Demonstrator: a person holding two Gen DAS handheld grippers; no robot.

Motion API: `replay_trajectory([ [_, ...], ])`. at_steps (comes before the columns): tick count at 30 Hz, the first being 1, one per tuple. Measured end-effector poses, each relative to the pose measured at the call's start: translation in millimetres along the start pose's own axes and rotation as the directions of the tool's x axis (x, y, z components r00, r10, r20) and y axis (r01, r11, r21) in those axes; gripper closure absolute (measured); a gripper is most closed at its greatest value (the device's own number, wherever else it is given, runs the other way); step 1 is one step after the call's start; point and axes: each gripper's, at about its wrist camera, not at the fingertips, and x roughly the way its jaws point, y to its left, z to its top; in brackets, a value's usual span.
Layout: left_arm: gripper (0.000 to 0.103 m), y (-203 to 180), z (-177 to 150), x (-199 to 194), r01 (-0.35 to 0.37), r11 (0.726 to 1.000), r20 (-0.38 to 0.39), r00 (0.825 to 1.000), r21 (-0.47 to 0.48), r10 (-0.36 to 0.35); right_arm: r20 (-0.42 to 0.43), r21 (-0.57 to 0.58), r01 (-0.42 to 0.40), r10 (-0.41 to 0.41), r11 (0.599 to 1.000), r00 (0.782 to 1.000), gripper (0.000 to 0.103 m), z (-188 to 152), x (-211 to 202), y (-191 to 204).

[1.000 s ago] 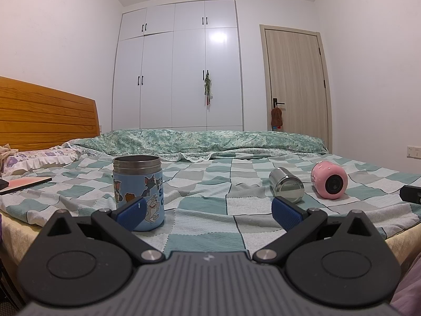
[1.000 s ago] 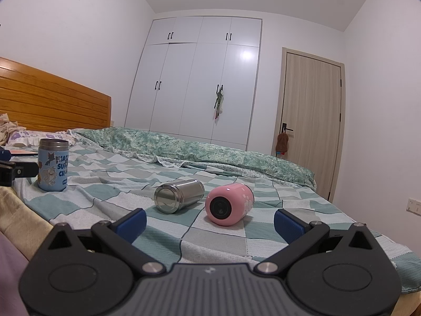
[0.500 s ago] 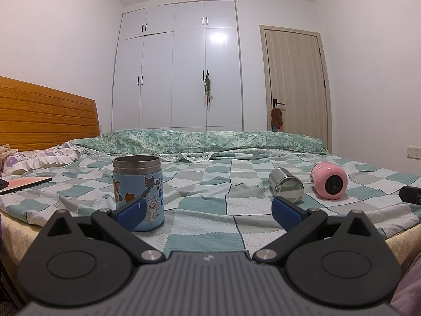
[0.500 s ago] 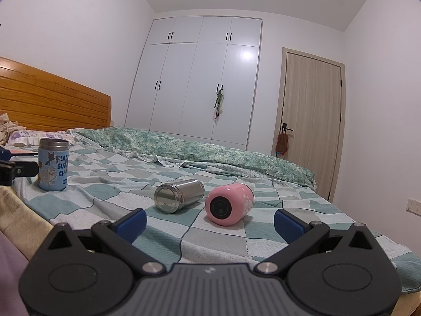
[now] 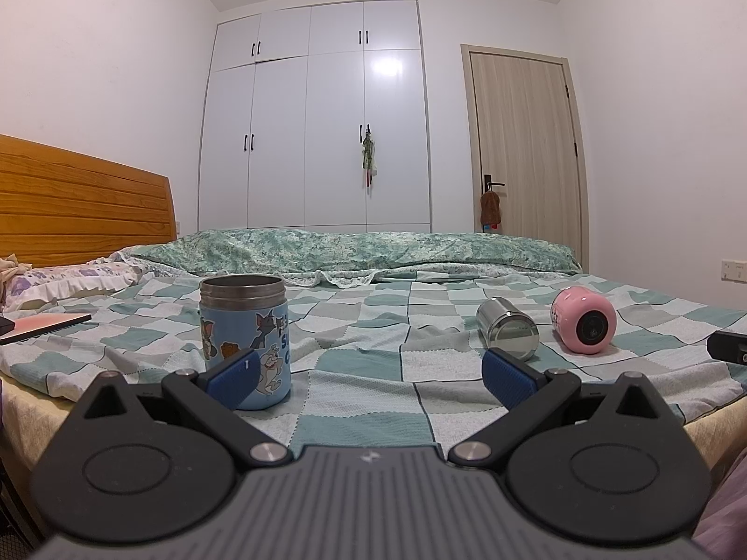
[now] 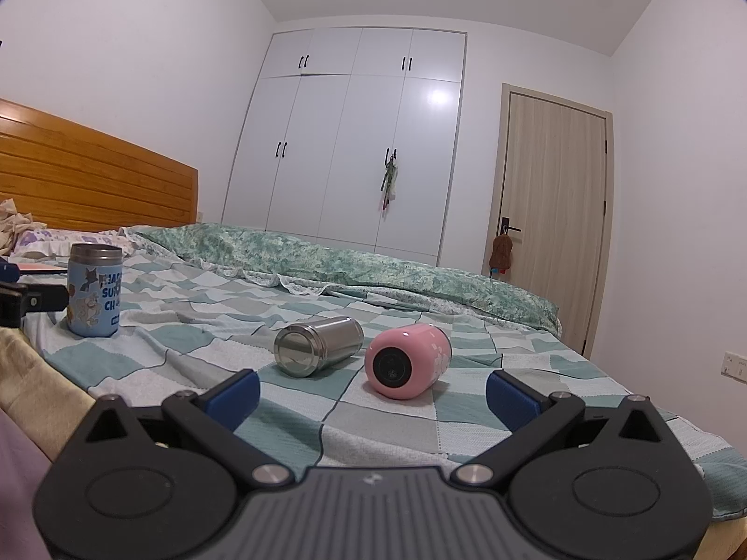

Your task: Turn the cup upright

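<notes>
A blue cartoon cup stands upright on the checked bedspread; it also shows in the right wrist view. A steel cup and a pink cup lie on their sides to its right; they also show in the right wrist view as the steel cup and the pink cup. My left gripper is open and empty, its left pad in front of the blue cup. My right gripper is open and empty, just short of the two lying cups.
A wooden headboard and pillow are at the left, with a flat pink-topped item near the bed's edge. A folded green quilt lies across the far side. Wardrobe and door stand behind.
</notes>
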Motion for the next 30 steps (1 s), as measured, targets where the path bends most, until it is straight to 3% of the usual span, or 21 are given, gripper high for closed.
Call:
replay_trajectory([
  [23, 0.000, -0.9, 0.5, 0.9, -0.001, 1.000, -0.009, 1.000, 0.000, 0.001, -0.011, -0.029, 0.004, -0.004, 1.000, 1.000, 0.000, -0.3, 0.7, 7.7],
  [30, 0.000, -2.1, 12.2, 13.7, 0.047, 0.999, -0.046, 0.998, 0.004, -0.046, -0.095, 0.020, -0.098, 0.100, 0.995, 0.990, 0.000, 16.3, 21.6, 3.1],
])
